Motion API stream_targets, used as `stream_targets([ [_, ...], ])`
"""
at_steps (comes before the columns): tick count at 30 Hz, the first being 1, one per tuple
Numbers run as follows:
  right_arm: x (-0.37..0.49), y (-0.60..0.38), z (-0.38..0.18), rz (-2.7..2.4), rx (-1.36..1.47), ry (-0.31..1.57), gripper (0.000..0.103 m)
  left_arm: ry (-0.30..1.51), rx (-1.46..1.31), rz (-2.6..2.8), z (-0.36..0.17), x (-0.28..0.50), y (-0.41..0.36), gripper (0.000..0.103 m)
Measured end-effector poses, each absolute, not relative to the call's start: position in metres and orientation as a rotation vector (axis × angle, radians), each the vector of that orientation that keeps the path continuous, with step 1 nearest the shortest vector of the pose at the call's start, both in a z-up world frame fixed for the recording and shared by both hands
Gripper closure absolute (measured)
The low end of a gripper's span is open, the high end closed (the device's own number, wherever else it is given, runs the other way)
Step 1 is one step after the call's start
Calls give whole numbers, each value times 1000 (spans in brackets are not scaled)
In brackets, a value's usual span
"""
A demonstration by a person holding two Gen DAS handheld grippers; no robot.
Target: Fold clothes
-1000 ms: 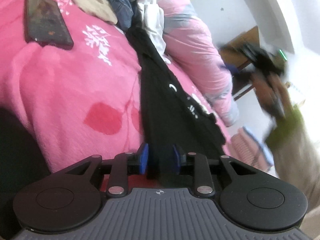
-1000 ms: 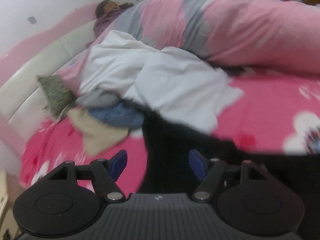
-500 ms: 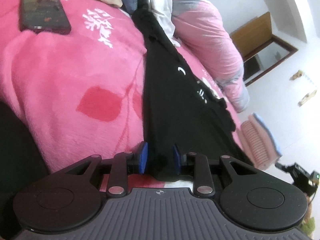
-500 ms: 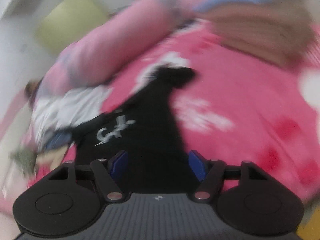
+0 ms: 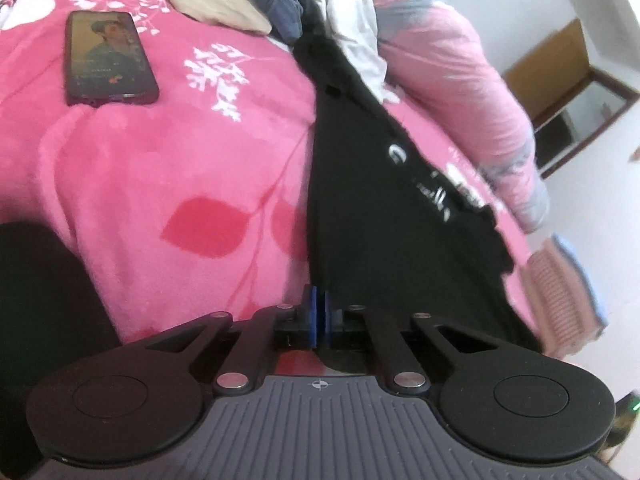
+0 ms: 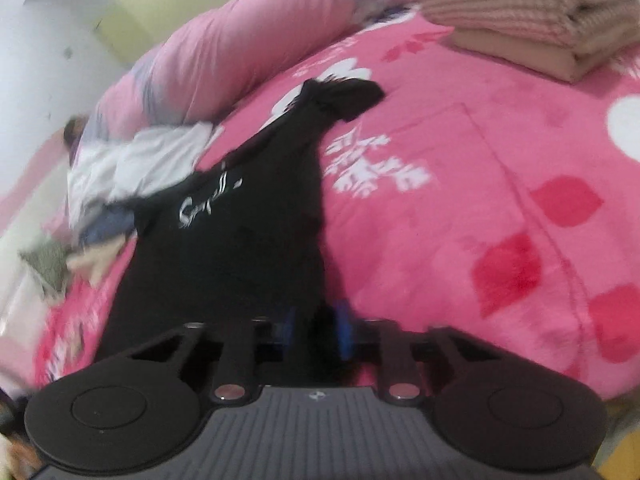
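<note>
A pink floral blanket point(image 5: 168, 168) is covering the bed, with a phone point(image 5: 108, 58) lying at the upper left. A black garment point(image 5: 372, 200) is stretching from the lower centre up toward the clothes pile point(image 5: 280, 4). The left gripper point(image 5: 319, 316) is clamping its near edge, jaws just closed. The right gripper point(image 6: 316, 332) is pinching its dark hem, jaws having just been closing.

a phone point(image 5: 110, 58) lies on the pink floral blanket point(image 5: 168, 168).
</note>
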State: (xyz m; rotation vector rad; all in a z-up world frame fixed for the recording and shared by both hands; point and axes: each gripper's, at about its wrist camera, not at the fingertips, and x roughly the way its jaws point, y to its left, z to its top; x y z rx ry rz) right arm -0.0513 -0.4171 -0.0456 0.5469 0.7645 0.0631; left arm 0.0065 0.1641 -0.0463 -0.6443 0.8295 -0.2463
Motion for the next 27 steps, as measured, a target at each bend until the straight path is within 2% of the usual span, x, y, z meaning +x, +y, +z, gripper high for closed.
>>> stream_targets([
  [2,-53,-415,-43,65,526,762,100,843,-675,-253,-38,7,168,102],
  [9,-75,-435,0,128,642,691,101,808,-721,-289,-4,0,191,102],
  [15,-68,-438,-34,55,687,810,101,951,-600,-235,-39,8,181,102],
  [21,-68,-435,-54,15,689,878,99,1006,-512,-239,-54,14,183,99],
  [23,-70,-438,-52,20,697,883,90,982,-452,-237,-46,11,183,91],
  [25,-72,-441,-49,21,701,882,82,927,-385,-232,-32,6,180,78],
  [27,-76,-446,-42,6,689,866,71,873,-326,-231,-18,3,176,76],
])
